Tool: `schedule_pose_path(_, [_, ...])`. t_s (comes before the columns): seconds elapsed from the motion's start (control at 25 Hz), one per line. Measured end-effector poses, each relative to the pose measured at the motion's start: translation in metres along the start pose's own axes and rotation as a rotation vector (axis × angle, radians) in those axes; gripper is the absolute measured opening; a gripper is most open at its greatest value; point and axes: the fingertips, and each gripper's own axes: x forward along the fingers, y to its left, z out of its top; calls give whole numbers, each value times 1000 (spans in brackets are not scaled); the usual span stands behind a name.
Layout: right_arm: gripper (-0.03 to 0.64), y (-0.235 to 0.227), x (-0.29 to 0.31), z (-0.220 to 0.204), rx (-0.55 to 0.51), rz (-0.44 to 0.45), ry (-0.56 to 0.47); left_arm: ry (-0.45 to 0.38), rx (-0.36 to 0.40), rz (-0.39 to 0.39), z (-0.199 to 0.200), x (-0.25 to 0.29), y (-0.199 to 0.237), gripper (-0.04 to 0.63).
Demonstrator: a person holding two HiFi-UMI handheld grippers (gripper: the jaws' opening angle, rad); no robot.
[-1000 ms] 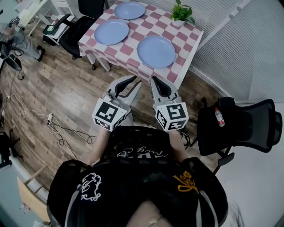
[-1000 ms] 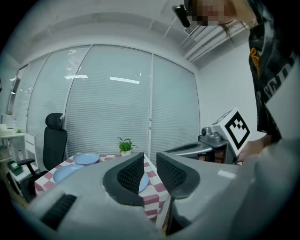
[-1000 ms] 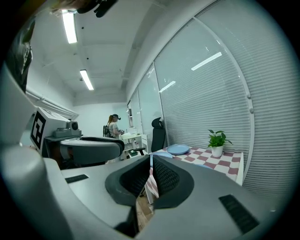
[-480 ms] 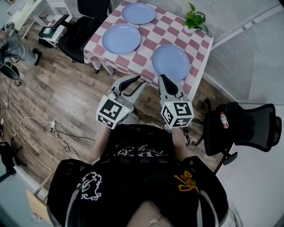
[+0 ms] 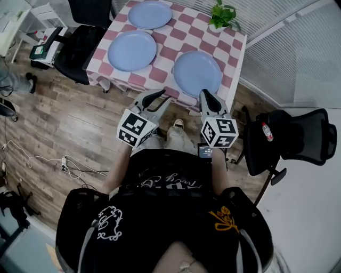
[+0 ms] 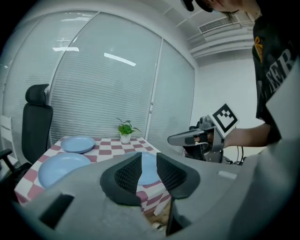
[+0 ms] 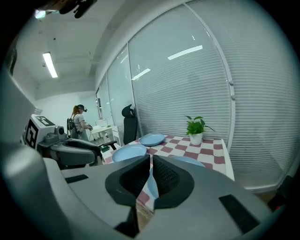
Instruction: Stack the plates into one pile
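Note:
Three blue plates lie apart on a pink-and-white checked table point(image 5: 169, 53): a far plate point(image 5: 149, 14), a left plate point(image 5: 132, 50) and a near right plate point(image 5: 198, 73). My left gripper point(image 5: 154, 98) and right gripper point(image 5: 206, 96) hover side by side just short of the table's near edge, above the floor. Both are shut with nothing in them. Along the left gripper point(image 6: 149, 160) I see the near plate point(image 6: 149, 172) just ahead and the right gripper point(image 6: 187, 138) beside it. The right gripper point(image 7: 151, 161) points at the same plate point(image 7: 190, 161).
A potted plant point(image 5: 222, 16) stands at the table's far right corner. A black office chair point(image 5: 298, 141) with a bottle point(image 5: 265, 131) is on my right, another chair point(image 5: 80, 45) left of the table. Cables point(image 5: 64, 160) trail on the wooden floor. A person point(image 7: 79, 123) stands far off.
The table has come closer and both shut grippers have moved forward to its near edge. The plates have not moved on the table.

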Motion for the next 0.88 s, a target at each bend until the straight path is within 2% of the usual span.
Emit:
schedule_pose_path(0.16, [23, -54, 12, -14, 7, -54, 46, 60, 12, -9, -16, 39, 10, 97])
schedule_pose_path(0.24, [23, -81, 20, -24, -3, -61, 82, 87, 3, -2, -24, 59, 17, 122])
schedule_pose_path(0.36, [23, -116, 34, -41, -20, -59, 152, 139, -43, 8, -38, 87, 27, 181])
schedule_pose_path(0.48, [26, -147, 50, -58, -2, -64, 213, 211, -91, 19, -57, 114, 42, 207])
schedule_pose_path(0.52, [39, -155, 56, -64, 17, -58, 229, 238, -108, 23, -65, 122, 48, 221])
schedule_pose_path(0.6, [185, -166, 67, -79, 70, -24, 265, 295, -135, 30, -81, 137, 57, 245])
schedule_pose_path(0.76, [196, -179, 85, -115, 162, 18, 357, 390, -186, 38, -112, 155, 67, 287])
schedule_pose_path(0.88, [196, -186, 95, -138, 219, 13, 418, 415, -234, 38, -124, 164, 71, 290])
